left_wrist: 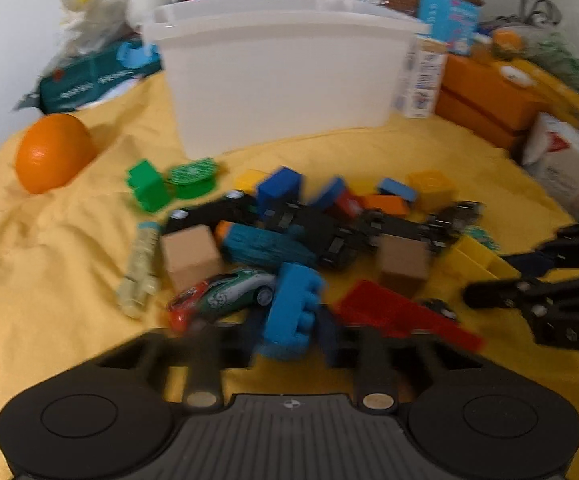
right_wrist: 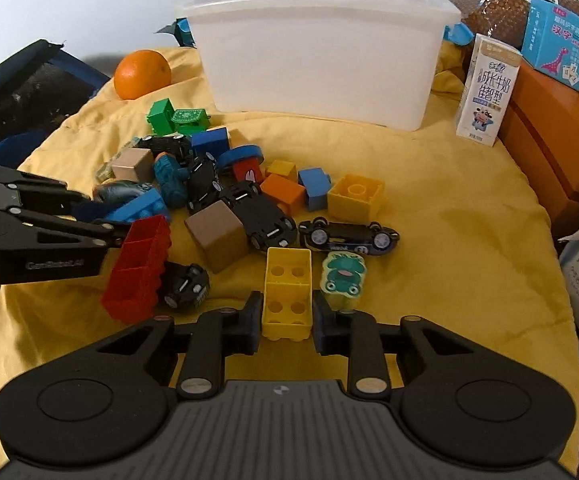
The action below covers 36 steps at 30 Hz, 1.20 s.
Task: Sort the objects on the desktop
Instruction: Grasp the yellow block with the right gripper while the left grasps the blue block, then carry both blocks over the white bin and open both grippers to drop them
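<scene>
A pile of toy bricks, wooden cubes and toy cars lies on a yellow cloth (right_wrist: 449,208) in front of a white plastic bin (right_wrist: 321,60). In the left wrist view my left gripper (left_wrist: 289,332) is shut on a blue brick (left_wrist: 293,308) at the near edge of the pile. A green and red toy car (left_wrist: 225,296) lies just left of it. In the right wrist view my right gripper (right_wrist: 287,316) is shut on a yellow brick (right_wrist: 287,292) lying hollow side up on the cloth. The left gripper (right_wrist: 109,220) shows there too, beside a long red brick (right_wrist: 139,264).
An orange (right_wrist: 142,74) sits at the back left and a milk carton (right_wrist: 485,96) stands right of the bin. Orange boxes (right_wrist: 549,140) and bags line the right side. A frog eraser (right_wrist: 343,274) and an overturned dark car (right_wrist: 349,236) lie just beyond the yellow brick.
</scene>
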Available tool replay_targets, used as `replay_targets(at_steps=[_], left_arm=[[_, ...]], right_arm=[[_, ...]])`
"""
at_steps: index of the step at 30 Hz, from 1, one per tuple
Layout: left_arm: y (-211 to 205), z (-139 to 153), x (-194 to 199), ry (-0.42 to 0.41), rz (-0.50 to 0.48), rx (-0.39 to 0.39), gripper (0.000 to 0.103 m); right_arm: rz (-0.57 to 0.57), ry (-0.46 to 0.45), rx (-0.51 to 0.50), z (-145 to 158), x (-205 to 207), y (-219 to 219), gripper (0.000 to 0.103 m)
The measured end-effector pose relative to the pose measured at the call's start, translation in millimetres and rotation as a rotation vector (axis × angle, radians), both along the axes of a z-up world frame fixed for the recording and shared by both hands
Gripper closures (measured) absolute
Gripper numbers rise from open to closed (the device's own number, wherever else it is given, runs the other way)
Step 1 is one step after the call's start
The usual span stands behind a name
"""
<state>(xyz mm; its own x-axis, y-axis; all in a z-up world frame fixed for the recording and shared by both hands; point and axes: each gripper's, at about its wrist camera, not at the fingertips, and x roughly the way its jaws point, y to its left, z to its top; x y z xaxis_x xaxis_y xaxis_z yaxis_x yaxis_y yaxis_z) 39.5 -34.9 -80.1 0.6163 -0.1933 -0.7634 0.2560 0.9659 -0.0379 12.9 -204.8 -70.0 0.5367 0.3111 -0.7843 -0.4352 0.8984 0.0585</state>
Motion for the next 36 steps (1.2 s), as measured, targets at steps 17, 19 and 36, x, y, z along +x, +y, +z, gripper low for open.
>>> replay_targets(at_steps=[17,19,36], left_arm=[[21.5,45.2,-17.9,-0.044,0.089,-0.110,0.078],[25.0,66.4,-17.1,-0.079,0.095,-0.120,0.078],[18.8,173.9,166.8,-0.029,0.180,-0.121,0.078]], right_arm=[[-0.012,-0.098,0.157,50.2,-3.9,-21.9,0.076],[-0.018,-0.139,0.180,69.3,5.1,-23.5,0.076],[-0.057,-0.039,0.187,172.0,201.1,-0.6,0.076]])
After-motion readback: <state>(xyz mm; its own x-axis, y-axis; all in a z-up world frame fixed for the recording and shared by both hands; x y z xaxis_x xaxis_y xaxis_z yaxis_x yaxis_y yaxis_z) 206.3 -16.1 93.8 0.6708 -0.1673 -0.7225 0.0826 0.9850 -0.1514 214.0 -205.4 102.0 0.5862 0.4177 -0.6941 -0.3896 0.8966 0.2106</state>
